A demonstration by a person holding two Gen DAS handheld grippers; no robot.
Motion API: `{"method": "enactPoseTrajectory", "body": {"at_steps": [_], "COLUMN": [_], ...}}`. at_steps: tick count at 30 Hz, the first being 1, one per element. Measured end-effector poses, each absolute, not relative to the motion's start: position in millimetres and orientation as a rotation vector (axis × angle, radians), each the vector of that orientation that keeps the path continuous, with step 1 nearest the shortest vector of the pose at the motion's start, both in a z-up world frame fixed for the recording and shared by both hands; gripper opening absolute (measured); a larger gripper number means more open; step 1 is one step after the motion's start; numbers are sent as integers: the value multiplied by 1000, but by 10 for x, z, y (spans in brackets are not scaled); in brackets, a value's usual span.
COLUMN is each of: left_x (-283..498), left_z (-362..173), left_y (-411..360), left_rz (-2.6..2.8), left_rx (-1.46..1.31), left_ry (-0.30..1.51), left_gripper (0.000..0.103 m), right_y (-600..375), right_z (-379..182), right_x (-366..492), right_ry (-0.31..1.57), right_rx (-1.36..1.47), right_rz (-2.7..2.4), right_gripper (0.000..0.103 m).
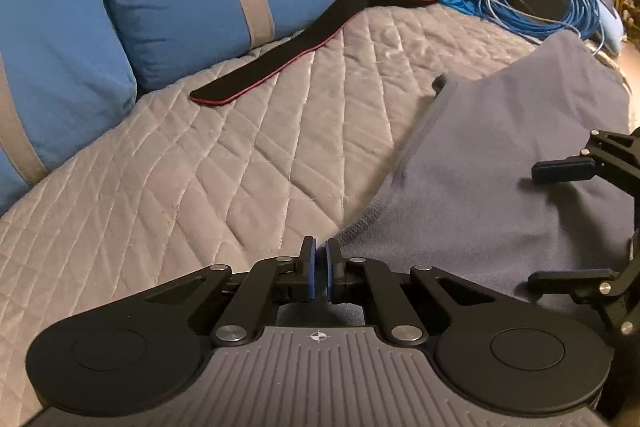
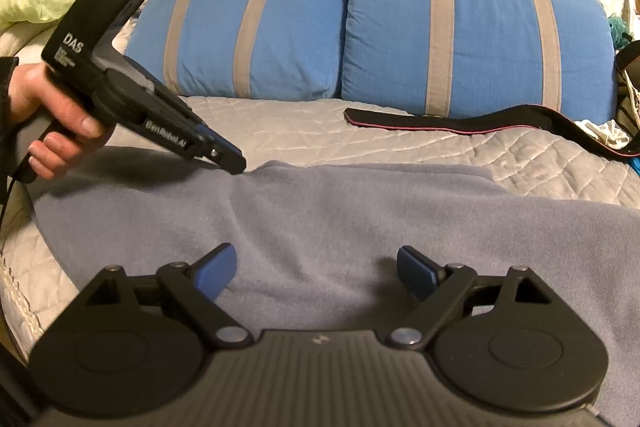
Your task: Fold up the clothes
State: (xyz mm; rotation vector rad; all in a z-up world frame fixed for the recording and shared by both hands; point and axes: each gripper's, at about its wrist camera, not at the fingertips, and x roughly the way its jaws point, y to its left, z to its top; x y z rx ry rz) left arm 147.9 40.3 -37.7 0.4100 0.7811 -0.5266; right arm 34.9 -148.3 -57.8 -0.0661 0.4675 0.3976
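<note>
Folding has barely begun: the grey-blue garment [image 2: 360, 211] lies spread across the quilted bed [image 2: 540, 159], no fold made in what shows, everything left to do. At ten o'clock from its middle, the left tool [image 2: 236, 163] is pinched shut on the far edge. At six o'clock, the right tool [image 2: 316, 267] hovers with jaws wide, gripping nothing. The left tool's body reads "DAS" and "GenRobot.AI"; smaller print stays illegible.
</note>
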Motion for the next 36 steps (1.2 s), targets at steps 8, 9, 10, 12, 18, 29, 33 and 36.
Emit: {"method": "enactPoseTrajectory", "body": {"at_steps": [8, 9, 10, 12, 18, 29, 33, 36], "left_x": [1547, 1544, 1526, 1459, 1079, 322, -1, -214], "left_z": [-43, 26, 93, 231, 531, 535, 360, 158], "left_y": [879, 962, 1048, 1240, 1748, 2584, 3023, 3338], "left_rz": [-316, -283, -255, -219, -131, 14, 78, 150], "left_rx": [182, 153, 126, 86, 88, -35, -300, -497], "left_ry": [741, 734, 725, 708, 686, 729, 699, 683], "left_gripper": [43, 46, 48, 49, 60, 61, 61, 61], "right_y": [-1454, -1449, -1445, -1441, -1422, -1207, -1117, -1062], "right_z": [-561, -554, -547, -534, -516, -486, -561, -602], "right_x": [290, 281, 272, 250, 175, -363, -510, -583], "right_ry": [432, 426, 420, 408, 381, 222, 197, 166], "right_rx": [-84, -87, -91, -97, -122, -320, -397, -460], "right_rz": [423, 425, 428, 434, 445, 676, 687, 679], "right_gripper": [98, 100, 102, 103, 103, 103, 103, 103]}}
